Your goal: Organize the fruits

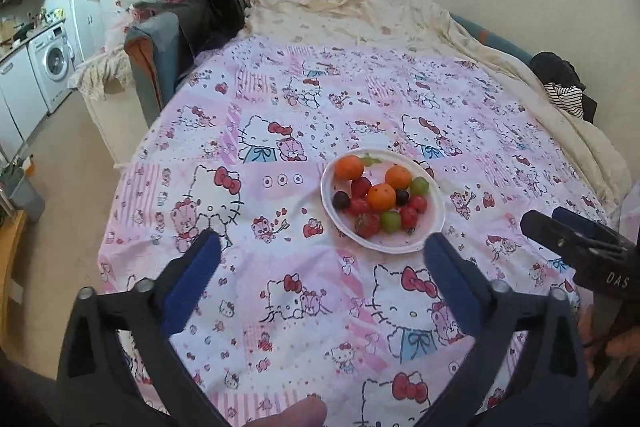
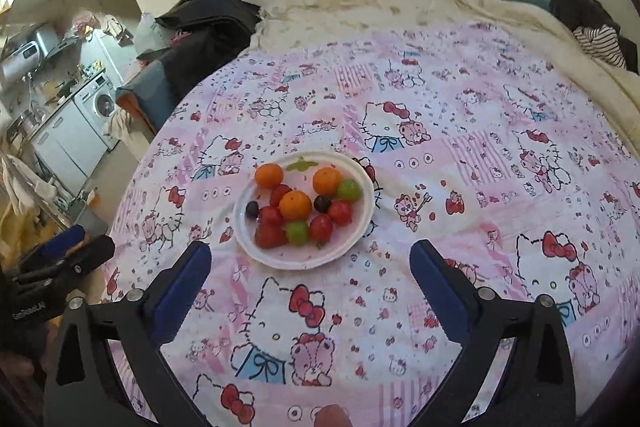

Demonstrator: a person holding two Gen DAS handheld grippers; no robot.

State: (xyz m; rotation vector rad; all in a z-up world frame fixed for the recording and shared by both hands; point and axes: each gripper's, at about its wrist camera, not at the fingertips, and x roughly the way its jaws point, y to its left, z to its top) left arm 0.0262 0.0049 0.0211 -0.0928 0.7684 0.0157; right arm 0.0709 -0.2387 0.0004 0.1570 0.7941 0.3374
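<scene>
White plate (image 1: 434, 223) of fruits (image 1: 376, 197) sits on the pink sheet (image 1: 280, 131) beyond your left gripper (image 1: 322, 247) and right gripper (image 2: 310, 259); both jaws gape wide, grasping nothing

we see a soft printed cotton-like cloth (image 2: 440, 187), matt and faintly creased, under a smooth white plate (image 2: 352, 239) with a slight sheen. the fruits (image 2: 296, 205) look glossy; blue gripper pads (image 2: 180, 291) look matt, rubbery.
</scene>
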